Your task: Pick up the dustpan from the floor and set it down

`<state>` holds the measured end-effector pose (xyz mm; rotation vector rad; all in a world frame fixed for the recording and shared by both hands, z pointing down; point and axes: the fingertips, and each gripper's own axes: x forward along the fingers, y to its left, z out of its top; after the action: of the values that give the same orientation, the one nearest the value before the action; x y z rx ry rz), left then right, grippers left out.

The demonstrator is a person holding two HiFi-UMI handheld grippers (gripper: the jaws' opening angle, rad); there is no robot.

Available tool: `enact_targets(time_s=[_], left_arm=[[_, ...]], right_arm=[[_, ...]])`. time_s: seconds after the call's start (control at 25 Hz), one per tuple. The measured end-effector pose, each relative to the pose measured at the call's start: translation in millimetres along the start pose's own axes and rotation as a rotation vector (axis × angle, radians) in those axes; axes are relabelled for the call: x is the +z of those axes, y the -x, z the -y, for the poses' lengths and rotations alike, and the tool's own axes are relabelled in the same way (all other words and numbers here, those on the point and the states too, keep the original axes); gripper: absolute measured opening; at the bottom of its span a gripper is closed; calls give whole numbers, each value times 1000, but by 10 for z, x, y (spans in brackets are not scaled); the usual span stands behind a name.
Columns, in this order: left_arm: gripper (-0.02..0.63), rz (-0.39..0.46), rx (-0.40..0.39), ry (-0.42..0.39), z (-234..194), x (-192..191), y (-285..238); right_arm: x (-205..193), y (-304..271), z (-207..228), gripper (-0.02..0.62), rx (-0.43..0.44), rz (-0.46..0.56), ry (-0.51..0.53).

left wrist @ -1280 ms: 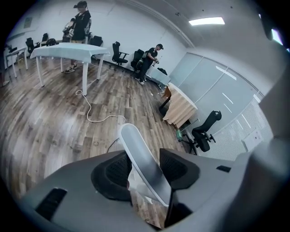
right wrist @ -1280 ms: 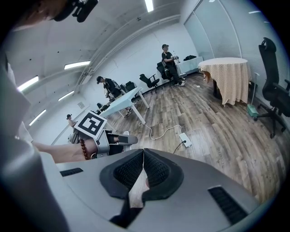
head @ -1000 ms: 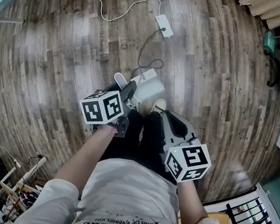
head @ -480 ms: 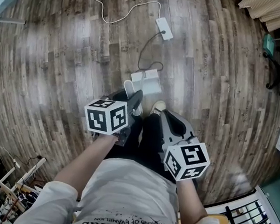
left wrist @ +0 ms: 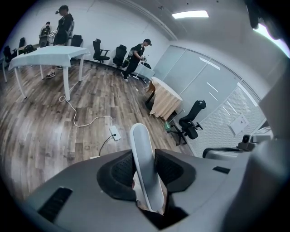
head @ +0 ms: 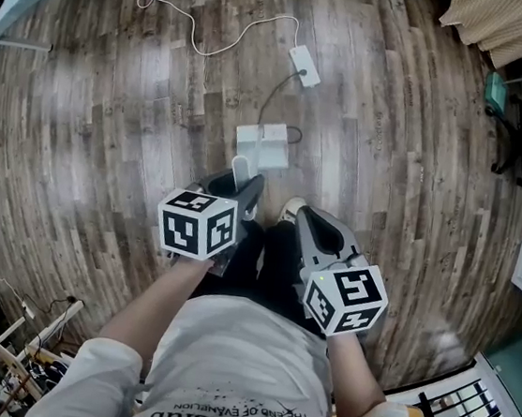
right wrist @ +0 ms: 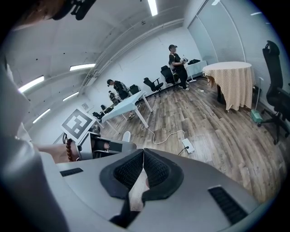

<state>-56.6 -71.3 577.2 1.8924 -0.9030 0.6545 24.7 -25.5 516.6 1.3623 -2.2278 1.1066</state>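
- Left gripper (head: pixel 241 191): jaws closing on the handle (left wrist: pixel 144 158) of the dustpan (head: pixel 261 146). The handle stands upright between my pads (left wrist: pixel 121 171) and both touch it, so I count it as gripped.
- The handle's rounded tip pokes out past my fingertips. My guess is that holding it by the handle lets the scoop end hang free instead of tipping.
- The rest of the dustpan, white, sits ahead of and below my left fingertips, over the wooden floor (head: pixel 111 118). I cannot tell whether it is clear of the boards.
- Right gripper (right wrist: pixel 143 153): fingers together, nothing between them — parked just beside the left one. It looks idle; one grip seems enough for something this light.
- A power strip (head: pixel 304 65) and its cable lie farther ahead, beyond the dustpan. I would set down short of them.
- Judgement: the pick-up is in hand — the set-down is not yet done.
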Motion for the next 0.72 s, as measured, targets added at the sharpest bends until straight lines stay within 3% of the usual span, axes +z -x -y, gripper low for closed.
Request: enact_targets(time_s=[0.72], left_arm=[[141, 22, -144, -147, 562, 94, 624]], right_arm=[[282, 268, -120, 26, -24, 69, 33]])
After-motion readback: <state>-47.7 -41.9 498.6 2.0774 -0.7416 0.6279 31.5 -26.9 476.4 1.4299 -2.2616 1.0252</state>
